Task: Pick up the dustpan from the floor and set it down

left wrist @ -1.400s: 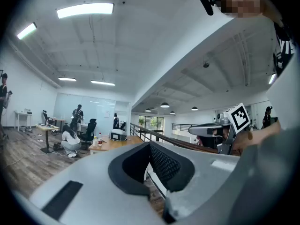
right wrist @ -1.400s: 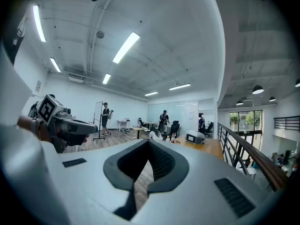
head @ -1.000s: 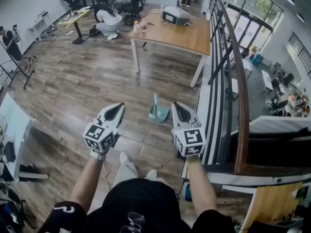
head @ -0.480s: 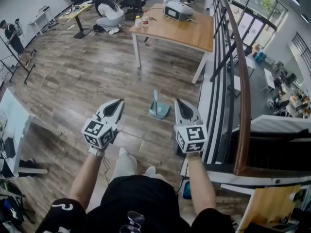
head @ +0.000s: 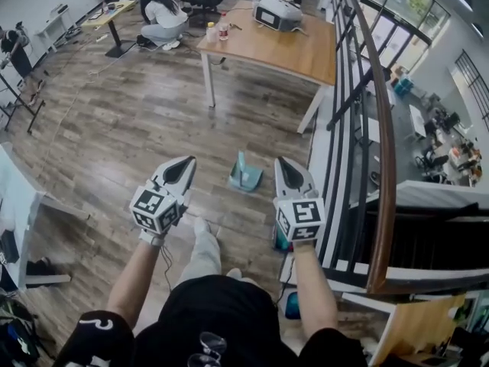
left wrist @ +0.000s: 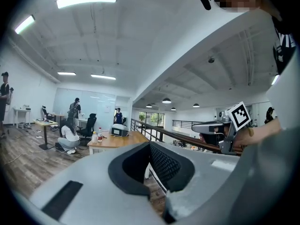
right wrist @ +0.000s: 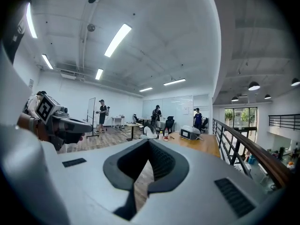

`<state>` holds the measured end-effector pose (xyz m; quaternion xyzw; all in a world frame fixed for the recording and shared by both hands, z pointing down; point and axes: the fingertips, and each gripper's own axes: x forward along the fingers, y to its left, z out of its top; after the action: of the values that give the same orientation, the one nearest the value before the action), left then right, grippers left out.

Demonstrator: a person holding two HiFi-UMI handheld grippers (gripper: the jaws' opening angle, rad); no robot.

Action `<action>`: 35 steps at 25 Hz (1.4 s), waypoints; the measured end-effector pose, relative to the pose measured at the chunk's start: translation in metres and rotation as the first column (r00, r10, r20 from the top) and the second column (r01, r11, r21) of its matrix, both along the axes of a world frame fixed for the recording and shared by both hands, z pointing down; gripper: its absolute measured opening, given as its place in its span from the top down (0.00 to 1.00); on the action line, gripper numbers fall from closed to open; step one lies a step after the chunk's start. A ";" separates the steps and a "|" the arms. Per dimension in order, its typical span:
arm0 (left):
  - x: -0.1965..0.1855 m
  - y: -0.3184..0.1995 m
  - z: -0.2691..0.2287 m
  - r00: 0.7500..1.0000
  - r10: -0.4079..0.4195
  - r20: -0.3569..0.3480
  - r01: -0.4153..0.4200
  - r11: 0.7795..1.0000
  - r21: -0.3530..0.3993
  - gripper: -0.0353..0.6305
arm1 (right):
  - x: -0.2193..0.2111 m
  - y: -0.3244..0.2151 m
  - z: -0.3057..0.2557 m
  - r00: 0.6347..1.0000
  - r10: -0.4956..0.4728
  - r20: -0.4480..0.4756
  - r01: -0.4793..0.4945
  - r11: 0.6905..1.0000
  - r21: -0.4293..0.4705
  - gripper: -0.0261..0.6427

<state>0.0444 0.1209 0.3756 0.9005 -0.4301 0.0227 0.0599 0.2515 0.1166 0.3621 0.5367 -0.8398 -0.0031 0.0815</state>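
The teal dustpan (head: 246, 176) stands on the wooden floor with its handle pointing up, ahead of me and between my two grippers. In the head view my left gripper (head: 187, 161) is held out to the dustpan's left and my right gripper (head: 281, 161) to its right, both above the floor and apart from it. Each is shut with nothing between its jaws. The left gripper view shows the left gripper (left wrist: 150, 143) pointing level across the room. In the right gripper view the right gripper (right wrist: 149, 141) does the same. Neither gripper view shows the dustpan.
A wooden table (head: 306, 60) carrying a grey machine (head: 276, 12) and bottles (head: 216, 30) stands beyond the dustpan. A railing (head: 378, 136) runs along the right, with a blue object (head: 283, 239) at its foot. A person (head: 162, 14) crouches at the back left.
I have taken a step forward, my leg now further ahead on the floor. Both grippers came along with me and sank a little; their jaws stayed shut. The dustpan has not moved.
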 end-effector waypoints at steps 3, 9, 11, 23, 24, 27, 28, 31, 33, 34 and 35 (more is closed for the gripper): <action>-0.008 -0.045 0.004 1.000 0.004 -0.011 -0.005 1.000 -0.015 0.95 | -0.008 -0.044 0.004 1.000 0.016 -0.010 -0.016 1.000 -0.021 0.98; -0.028 -0.136 0.008 0.999 0.036 -0.015 -0.037 0.998 -0.041 0.95 | -0.029 -0.127 0.011 0.999 0.049 -0.025 -0.050 0.998 -0.049 0.98; -0.034 -0.162 0.011 0.998 0.054 -0.015 -0.055 0.997 -0.050 0.95 | -0.037 -0.151 0.014 0.998 0.062 -0.020 -0.063 0.996 -0.059 0.98; -0.056 -0.258 0.048 0.991 0.136 -0.014 -0.137 0.986 -0.098 0.95 | -0.067 -0.240 0.043 0.990 0.139 -0.023 -0.140 0.985 -0.098 0.98; -0.056 -0.262 0.051 0.991 0.135 -0.015 -0.136 0.985 -0.102 0.95 | -0.065 -0.244 0.047 0.990 0.141 -0.024 -0.143 0.985 -0.100 0.98; -0.051 -0.271 0.058 0.992 0.129 -0.014 -0.130 0.986 -0.108 0.95 | -0.059 -0.255 0.057 0.989 0.143 -0.030 -0.145 0.984 -0.106 0.98; -0.048 -0.275 0.059 0.992 0.125 -0.012 -0.125 0.986 -0.108 0.95 | -0.057 -0.259 0.059 0.990 0.141 -0.030 -0.143 0.984 -0.109 0.98; -0.038 -0.286 0.062 0.995 0.101 -0.006 -0.101 0.989 -0.111 0.95 | -0.052 -0.272 0.063 0.992 0.122 -0.029 -0.124 0.986 -0.111 0.98; -0.029 -0.292 0.061 0.996 0.084 0.004 -0.084 0.991 -0.106 0.95 | -0.048 -0.280 0.063 0.994 0.101 -0.030 -0.104 0.989 -0.104 0.98; -0.023 -0.294 0.059 0.997 0.078 0.012 -0.076 0.992 -0.101 0.95 | -0.046 -0.283 0.062 0.996 0.089 -0.031 -0.092 0.991 -0.100 0.98; -0.017 -0.295 0.056 0.997 0.072 0.020 -0.070 0.993 -0.093 0.95 | -0.043 -0.286 0.062 0.996 0.077 -0.033 -0.080 0.992 -0.097 0.98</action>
<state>0.0276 -0.1746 0.4320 0.9112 -0.3969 0.0551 0.0957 0.2090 -0.1691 0.4237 0.5644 -0.8160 0.0335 0.1204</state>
